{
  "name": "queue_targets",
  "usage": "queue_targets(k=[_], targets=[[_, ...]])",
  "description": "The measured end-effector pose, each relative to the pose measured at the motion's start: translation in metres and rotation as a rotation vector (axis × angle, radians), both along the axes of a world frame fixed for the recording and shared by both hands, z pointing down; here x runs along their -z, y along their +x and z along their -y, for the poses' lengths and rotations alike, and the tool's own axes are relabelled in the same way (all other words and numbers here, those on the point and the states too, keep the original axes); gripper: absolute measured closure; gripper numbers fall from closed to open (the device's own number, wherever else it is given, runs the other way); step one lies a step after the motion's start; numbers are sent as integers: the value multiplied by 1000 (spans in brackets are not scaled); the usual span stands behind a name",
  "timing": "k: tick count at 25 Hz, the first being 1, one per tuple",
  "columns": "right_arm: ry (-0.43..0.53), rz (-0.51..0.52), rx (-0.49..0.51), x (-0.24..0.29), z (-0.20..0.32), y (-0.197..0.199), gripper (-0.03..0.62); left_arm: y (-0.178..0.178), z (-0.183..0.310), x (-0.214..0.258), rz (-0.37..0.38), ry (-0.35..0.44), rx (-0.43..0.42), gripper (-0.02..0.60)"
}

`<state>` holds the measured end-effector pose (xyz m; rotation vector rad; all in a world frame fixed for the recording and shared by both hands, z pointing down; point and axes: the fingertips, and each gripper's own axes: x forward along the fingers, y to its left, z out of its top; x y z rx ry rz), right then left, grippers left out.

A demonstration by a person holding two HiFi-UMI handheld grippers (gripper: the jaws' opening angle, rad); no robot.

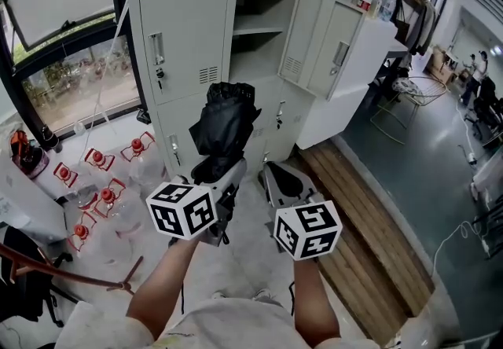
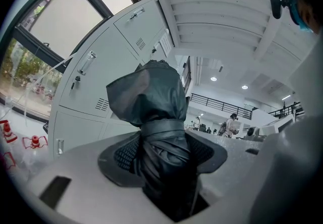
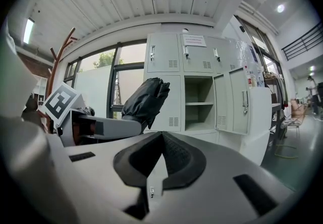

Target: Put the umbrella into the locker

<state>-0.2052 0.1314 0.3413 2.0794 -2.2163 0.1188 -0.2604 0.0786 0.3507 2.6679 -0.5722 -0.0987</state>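
A folded black umbrella (image 1: 222, 126) stands up out of my left gripper (image 1: 218, 170), which is shut on its lower part. In the left gripper view the umbrella (image 2: 154, 117) fills the middle, its strap wound round it between the jaws. My right gripper (image 1: 281, 181) is beside it on the right, shut with nothing in it (image 3: 159, 165). Ahead stands the grey locker bank (image 1: 182, 33) with one door (image 1: 334, 45) swung open onto an empty compartment with a shelf (image 1: 258, 25). In the right gripper view the umbrella (image 3: 145, 99) shows left of the open compartment (image 3: 198, 104).
Red-capped water bottles (image 1: 100, 190) in red racks lie on the floor at the left by a large window (image 1: 71, 80). A wooden floor strip (image 1: 369, 214) runs at the right. A coat stand's base (image 1: 71, 277) lies at the lower left. Chairs (image 1: 409, 92) stand far right.
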Motion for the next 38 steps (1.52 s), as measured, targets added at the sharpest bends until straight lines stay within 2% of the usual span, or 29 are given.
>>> queue_targets(k=[10, 29, 38], targets=[[2, -11, 13, -10, 26, 44, 591, 45, 26, -10, 16, -10, 11, 327], [17, 31, 92, -14, 96, 198, 591, 196, 86, -14, 76, -19, 86, 327], [19, 52, 158, -20, 112, 239, 591, 237, 98, -21, 103, -28, 153, 327]])
